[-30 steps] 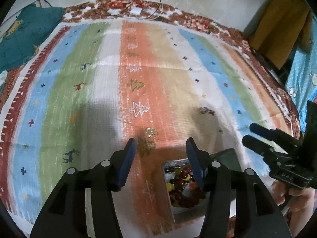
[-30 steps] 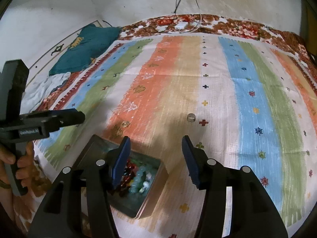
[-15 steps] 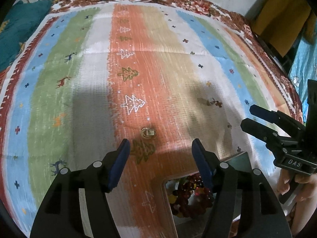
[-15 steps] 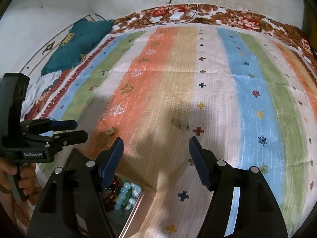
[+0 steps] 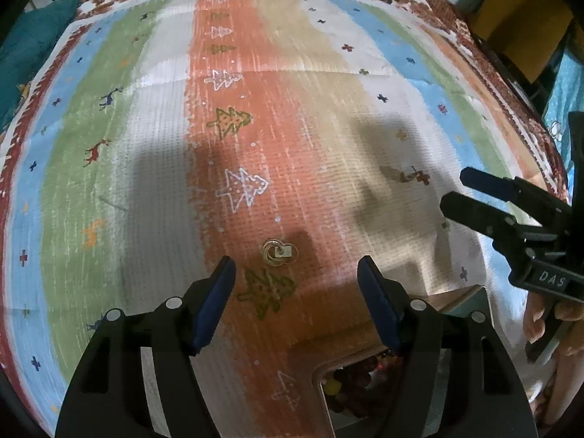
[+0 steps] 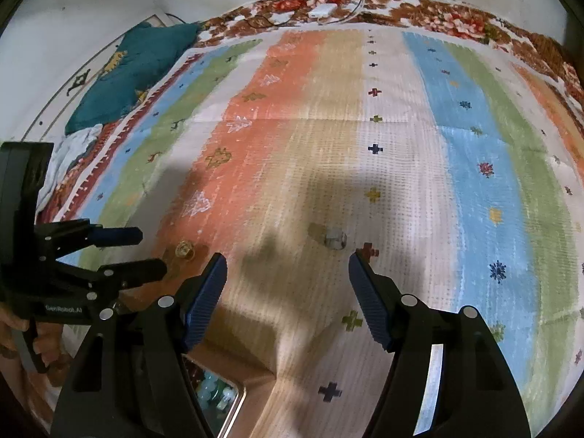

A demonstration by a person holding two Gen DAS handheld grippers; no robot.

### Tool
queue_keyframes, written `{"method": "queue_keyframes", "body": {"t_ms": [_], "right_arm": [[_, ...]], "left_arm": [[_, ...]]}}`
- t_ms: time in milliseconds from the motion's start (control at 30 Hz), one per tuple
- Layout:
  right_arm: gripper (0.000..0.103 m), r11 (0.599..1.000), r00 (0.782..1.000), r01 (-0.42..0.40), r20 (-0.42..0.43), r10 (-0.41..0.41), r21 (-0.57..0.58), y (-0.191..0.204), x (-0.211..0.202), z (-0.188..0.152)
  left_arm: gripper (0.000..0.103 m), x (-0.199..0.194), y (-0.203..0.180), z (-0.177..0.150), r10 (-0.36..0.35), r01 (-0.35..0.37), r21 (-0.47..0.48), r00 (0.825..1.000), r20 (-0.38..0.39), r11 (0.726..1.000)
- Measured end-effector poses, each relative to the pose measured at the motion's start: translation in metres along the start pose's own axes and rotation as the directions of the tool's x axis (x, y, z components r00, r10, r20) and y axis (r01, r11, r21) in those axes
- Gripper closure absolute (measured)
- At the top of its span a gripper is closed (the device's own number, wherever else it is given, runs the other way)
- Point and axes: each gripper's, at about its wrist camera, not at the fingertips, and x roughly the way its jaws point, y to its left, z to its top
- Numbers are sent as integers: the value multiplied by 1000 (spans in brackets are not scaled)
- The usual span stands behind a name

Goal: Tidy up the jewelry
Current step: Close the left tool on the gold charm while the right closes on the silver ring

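Two hand-held tongs hovered over a striped bedspread [image 5: 153, 168] patterned with trees, deer and small crosses. In the left wrist view, the left tongs [image 5: 295, 284] stood released, jaws spread wide and nothing between them. Just beyond the gap, at about 12 o'clock from the tips, a cluster of thin gold rings [image 5: 278, 252] with a small pale tag lay flat on the orange stripe, touching neither jaw. At 5 o'clock from the rings, a shallow jewelry tray [image 5: 365, 383] sat partly hidden under the right-hand finger, dark red and yellow beads showing inside. At 3 o'clock the right tongs [image 5: 452, 193] reached in from the frame's edge, gripped by a hand [image 5: 547, 314].

In the right wrist view, the left tongs [image 6: 153, 252] appeared at 9 o'clock, with the gold rings [image 6: 184, 249] just beyond their tips. The right tongs [image 6: 288, 277] were likewise released and empty. Ahead of them at 1 o'clock a small, blurred silvery piece [image 6: 334, 239], possibly a ring, rested on the pale stripe beside a red cross. The tray [image 6: 233, 398] showed pale green beads at 7 o'clock. A teal pillow [image 6: 127, 76] lay at 10 o'clock near the wall.
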Motion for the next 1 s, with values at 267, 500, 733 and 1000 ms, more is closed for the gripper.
{"method": "queue_keyframes", "body": {"t_ms": [267, 500, 733, 1000], "right_arm": [[34, 1000, 1000, 9, -29, -9, -9, 0, 12, 6], [34, 1000, 998, 26, -65, -27, -9, -2, 26, 10], [34, 999, 995, 36, -98, -37, -11, -3, 41, 14], [34, 998, 989, 69, -130, -67, 6, -12, 60, 19]], "left_arm": [[34, 14, -2, 6, 17, -16, 21, 999, -31, 1000], [34, 28, -1, 14, 39, -37, 32, 997, -60, 999], [34, 37, -1, 18, 38, -34, 45, 996, -81, 998], [34, 43, 1, 20, 20, -17, 35, 995, -96, 999]]}}
